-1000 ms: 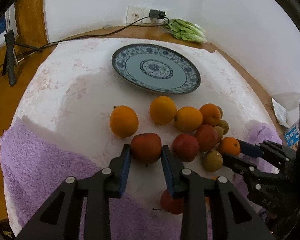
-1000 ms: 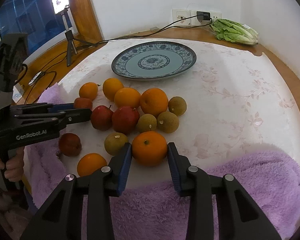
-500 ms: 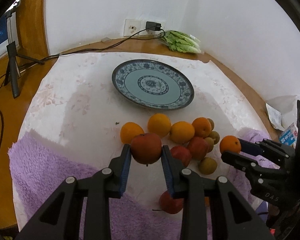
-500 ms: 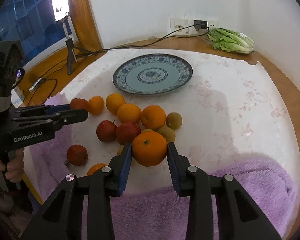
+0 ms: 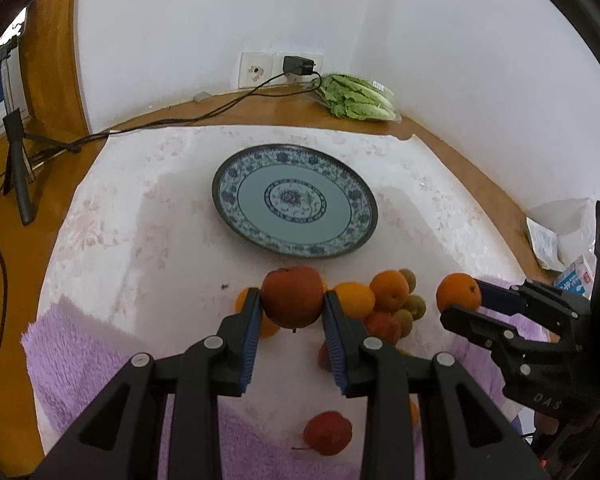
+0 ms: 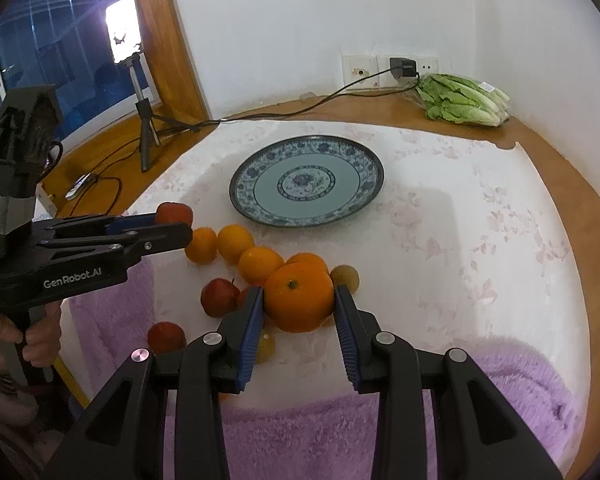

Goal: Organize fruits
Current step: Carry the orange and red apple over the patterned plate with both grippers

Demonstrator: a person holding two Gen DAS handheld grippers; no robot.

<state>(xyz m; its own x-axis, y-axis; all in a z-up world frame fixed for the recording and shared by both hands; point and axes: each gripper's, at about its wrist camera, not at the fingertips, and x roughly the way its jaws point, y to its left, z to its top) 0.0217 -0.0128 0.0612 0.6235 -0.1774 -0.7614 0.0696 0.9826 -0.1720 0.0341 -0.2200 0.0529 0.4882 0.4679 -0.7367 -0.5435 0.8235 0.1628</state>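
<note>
Apple (image 5: 292,297) clamped in left hand-held gripper (image 5: 291,307), orange (image 6: 299,297) in right hand-held gripper (image 6: 299,307); both clear of the fruit pile (image 6: 236,250). Plate (image 5: 295,199) empty at 12 o'clock: lower each fruit gently, apart, before releasing. Bench (image 6: 480,220) white-clothed, purple towel (image 6: 500,400) at 6; lettuce (image 6: 464,100) by the wall.

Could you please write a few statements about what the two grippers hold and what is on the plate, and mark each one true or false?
1. The left gripper is shut on a red apple. True.
2. The right gripper holds a green pear. False: it grips an orange.
3. The blue patterned plate already has fruit on it. False: it is bare.
4. Leafy greens lie by the wall, off the cloth. True.
5. Both held fruits rest on the table. False: both are lifted.
</note>
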